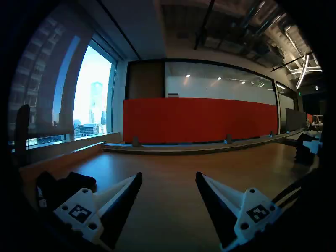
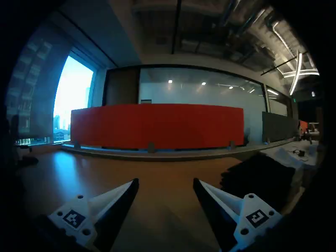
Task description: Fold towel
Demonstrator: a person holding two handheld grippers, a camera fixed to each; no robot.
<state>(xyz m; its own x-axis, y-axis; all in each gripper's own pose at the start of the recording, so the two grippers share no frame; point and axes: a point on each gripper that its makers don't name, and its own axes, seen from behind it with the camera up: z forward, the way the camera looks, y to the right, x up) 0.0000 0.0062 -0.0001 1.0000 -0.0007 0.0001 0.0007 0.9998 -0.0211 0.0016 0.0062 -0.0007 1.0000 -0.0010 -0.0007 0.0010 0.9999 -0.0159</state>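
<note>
towel — dark pile on wooden table

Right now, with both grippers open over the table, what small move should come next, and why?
Probably swing the right gripper toward the dark cloth pile on its right: its jaws stand open and empty, and that pile looks like the towel.

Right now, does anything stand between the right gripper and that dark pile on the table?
Nothing visible does. The dark pile lies ahead and to the right of the open right gripper, with bare wooden table between them. Whether it is the towel, I cannot tell.
</note>
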